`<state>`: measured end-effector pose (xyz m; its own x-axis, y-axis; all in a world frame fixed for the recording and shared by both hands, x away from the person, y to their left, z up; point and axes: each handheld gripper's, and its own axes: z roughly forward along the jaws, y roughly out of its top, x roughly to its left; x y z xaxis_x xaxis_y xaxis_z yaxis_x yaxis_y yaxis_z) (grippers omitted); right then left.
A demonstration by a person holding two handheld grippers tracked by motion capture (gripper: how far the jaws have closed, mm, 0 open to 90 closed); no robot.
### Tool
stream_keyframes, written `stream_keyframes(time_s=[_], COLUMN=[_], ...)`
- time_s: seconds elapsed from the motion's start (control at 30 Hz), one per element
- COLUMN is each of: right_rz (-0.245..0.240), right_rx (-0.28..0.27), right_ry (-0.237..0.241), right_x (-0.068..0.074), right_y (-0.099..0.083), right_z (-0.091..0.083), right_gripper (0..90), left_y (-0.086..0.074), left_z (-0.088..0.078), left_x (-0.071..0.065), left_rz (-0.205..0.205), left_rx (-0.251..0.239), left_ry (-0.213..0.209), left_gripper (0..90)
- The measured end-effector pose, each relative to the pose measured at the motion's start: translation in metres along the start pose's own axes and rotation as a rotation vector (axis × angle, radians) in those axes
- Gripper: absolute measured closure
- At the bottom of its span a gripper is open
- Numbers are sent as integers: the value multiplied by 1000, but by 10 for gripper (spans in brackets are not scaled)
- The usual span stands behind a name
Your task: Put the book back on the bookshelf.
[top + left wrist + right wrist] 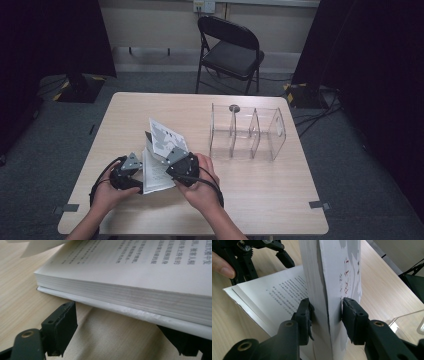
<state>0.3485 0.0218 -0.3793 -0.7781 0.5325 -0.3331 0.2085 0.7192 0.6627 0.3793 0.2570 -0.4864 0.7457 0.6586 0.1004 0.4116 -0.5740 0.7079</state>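
Right gripper view: right gripper clamps the upright front cover and pages of the white paperback book, whose lying half extends away toward the left gripper, unclenched at its far edge.

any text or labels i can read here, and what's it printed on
Open book page: rows of printed Chinese characters, too blurred and cropped to quote with confidence.
Book cover, clamped upright in the right tool: red Chinese characters running down it, too angled to read.
High view: the cover's grey pattern shows, no legible words.
No brands, numbers or signs anywhere else.
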Motion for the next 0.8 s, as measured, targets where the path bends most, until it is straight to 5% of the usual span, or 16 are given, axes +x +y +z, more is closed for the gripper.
stream_keyframes(time_s=[0.17,0.37,0.53,0.8], right_rz=[-4,-21,-32,-21], right_rx=[-2,1,-1,6], right_ry=[0,8,16,22], right_x=[-1,-2,-4,-6], right_y=[5,8,9,9], right_z=[0,-1,-2,-2], right_gripper=[600,594,591,593], left_y=[3,8,10,9], left_z=[-4,-9,-9,-4], left_x=[-2,-3,-4,-3], left_rz=[40,111,117,123], left_rx=[-22,-44,-68,-34], left_ry=[39,21,16,10], left_gripper=[192,250,254,188])
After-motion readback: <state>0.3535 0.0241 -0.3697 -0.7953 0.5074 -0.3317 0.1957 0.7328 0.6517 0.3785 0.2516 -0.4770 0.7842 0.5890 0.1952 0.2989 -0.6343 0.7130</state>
